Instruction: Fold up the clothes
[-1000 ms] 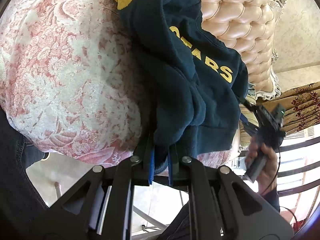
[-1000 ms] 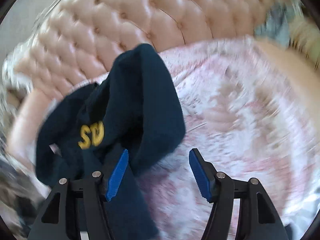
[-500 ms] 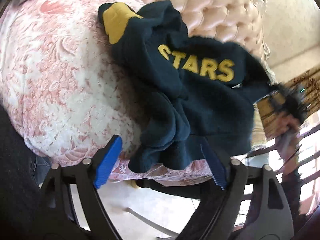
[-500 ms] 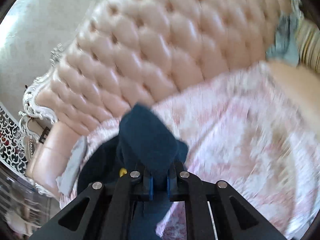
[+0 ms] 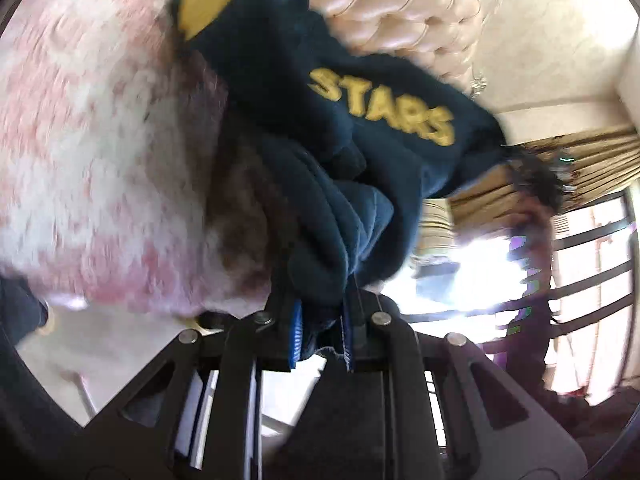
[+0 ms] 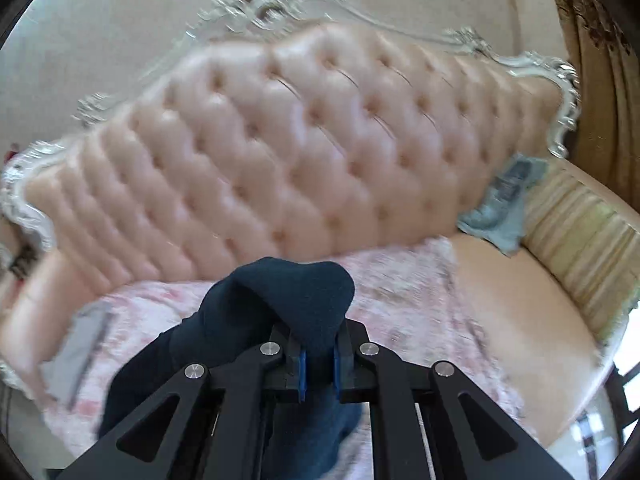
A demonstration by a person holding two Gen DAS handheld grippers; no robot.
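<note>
A navy sweatshirt (image 5: 320, 128) with yellow "STARS" lettering and a yellow patch hangs lifted over the pink floral bedspread (image 5: 100, 140). My left gripper (image 5: 320, 336) is shut on a bunched fold of its lower edge. My right gripper (image 6: 318, 364) is shut on another navy part of the sweatshirt (image 6: 288, 300), held up above the bedspread (image 6: 400, 300). The right gripper also shows blurred at the right of the left wrist view (image 5: 540, 184), at the sweatshirt's far corner.
A tufted pink headboard (image 6: 300, 152) with a silver carved frame stands behind the bed. A light blue cloth (image 6: 500, 204) and a striped cushion (image 6: 580, 248) lie at the right. A grey item (image 6: 80, 344) lies on the bed's left. Curtains and a barred window (image 5: 580, 260) are at the right.
My left gripper, open half a second ago, has shut again on the sweatshirt's lower edge. My right gripper stayed shut on the sweatshirt and lifted it higher, facing the headboard.
</note>
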